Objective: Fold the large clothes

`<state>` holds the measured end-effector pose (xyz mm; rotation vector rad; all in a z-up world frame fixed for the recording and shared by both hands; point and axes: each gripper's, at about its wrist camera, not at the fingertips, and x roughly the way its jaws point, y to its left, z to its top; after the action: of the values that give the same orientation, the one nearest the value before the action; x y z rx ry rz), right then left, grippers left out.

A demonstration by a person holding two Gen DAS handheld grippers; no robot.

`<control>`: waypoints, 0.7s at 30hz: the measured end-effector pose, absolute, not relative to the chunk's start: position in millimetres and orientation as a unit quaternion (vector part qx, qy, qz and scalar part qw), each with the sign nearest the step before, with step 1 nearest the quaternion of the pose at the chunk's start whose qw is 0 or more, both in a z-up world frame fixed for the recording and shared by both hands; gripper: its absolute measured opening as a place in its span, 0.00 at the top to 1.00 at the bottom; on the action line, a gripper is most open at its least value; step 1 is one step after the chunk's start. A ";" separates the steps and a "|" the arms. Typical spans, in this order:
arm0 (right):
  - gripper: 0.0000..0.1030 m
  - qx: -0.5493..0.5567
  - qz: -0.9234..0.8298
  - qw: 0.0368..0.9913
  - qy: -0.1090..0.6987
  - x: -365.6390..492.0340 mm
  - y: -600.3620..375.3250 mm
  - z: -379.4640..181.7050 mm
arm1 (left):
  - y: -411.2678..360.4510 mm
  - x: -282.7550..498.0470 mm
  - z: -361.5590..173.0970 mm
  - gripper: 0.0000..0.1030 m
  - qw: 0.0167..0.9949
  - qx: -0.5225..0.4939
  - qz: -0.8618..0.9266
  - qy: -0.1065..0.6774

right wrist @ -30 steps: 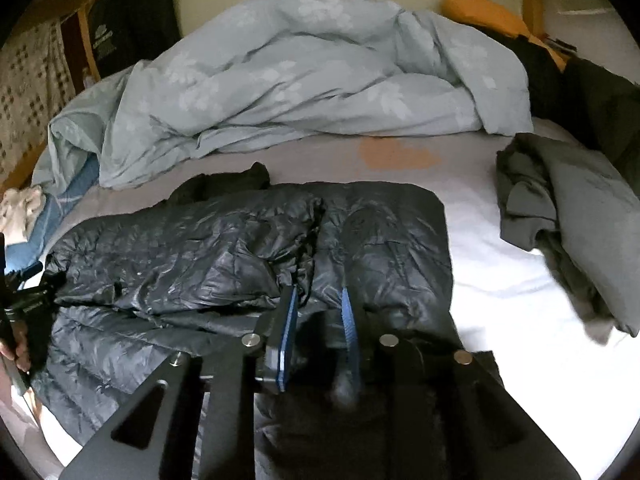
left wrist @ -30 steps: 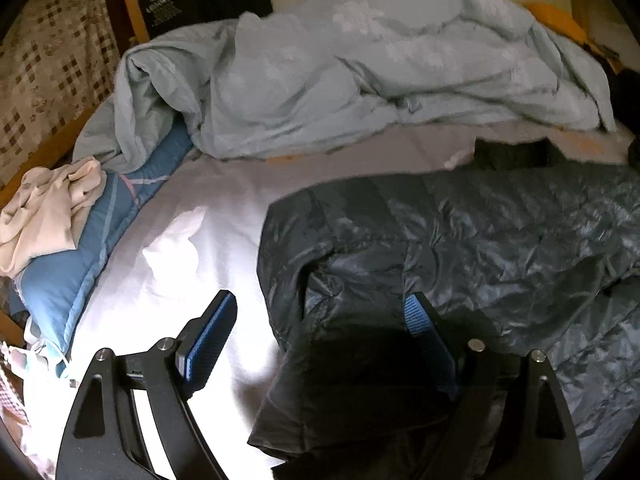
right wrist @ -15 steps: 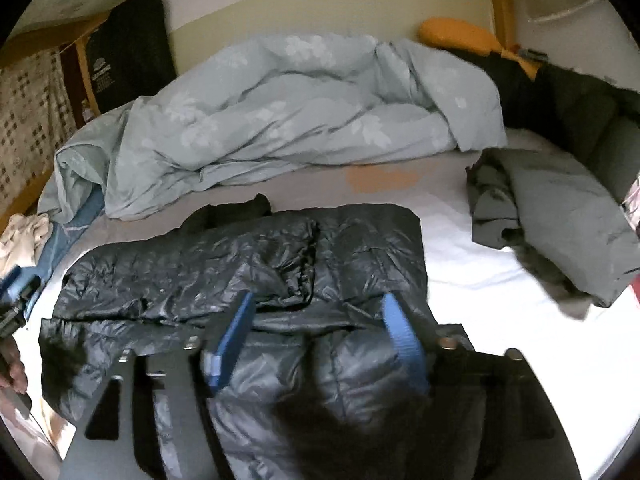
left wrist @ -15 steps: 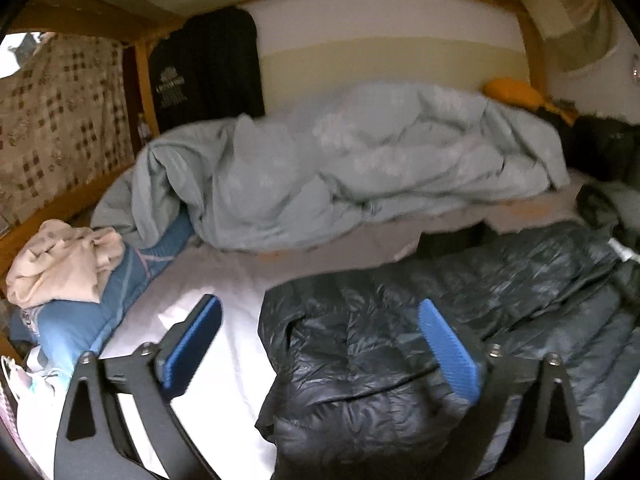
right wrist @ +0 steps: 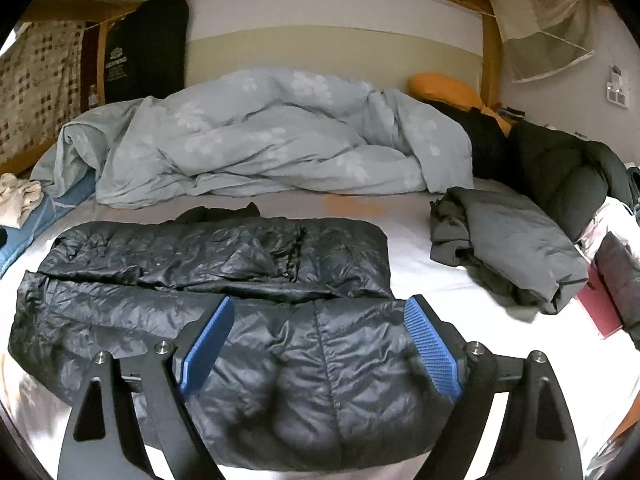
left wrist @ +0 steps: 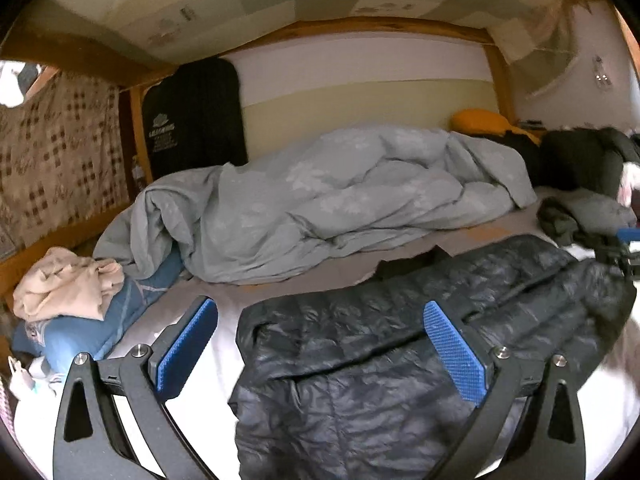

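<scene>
Puffer jacket (right wrist: 200, 280): glossy black, quilted. Duvet (right wrist: 256, 136): pale blue, white flower print. Sheet (right wrist: 408, 248): white. Pillow (right wrist: 444, 88): orange. Gripper pads (right wrist: 430, 344): blue.
</scene>
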<state>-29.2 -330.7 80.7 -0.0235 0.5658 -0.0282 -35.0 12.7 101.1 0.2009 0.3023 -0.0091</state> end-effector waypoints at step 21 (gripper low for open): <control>0.15 -0.204 0.145 0.893 0.375 -72.3 -273.7 11.2 | -68.3 -70.4 -15.0 0.12 0.878 0.339 -0.105 0.321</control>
<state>-72.3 -273.7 11.2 -0.4223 0.7785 0.3000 -70.4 -68.3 -15.0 0.7068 0.6700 -0.2181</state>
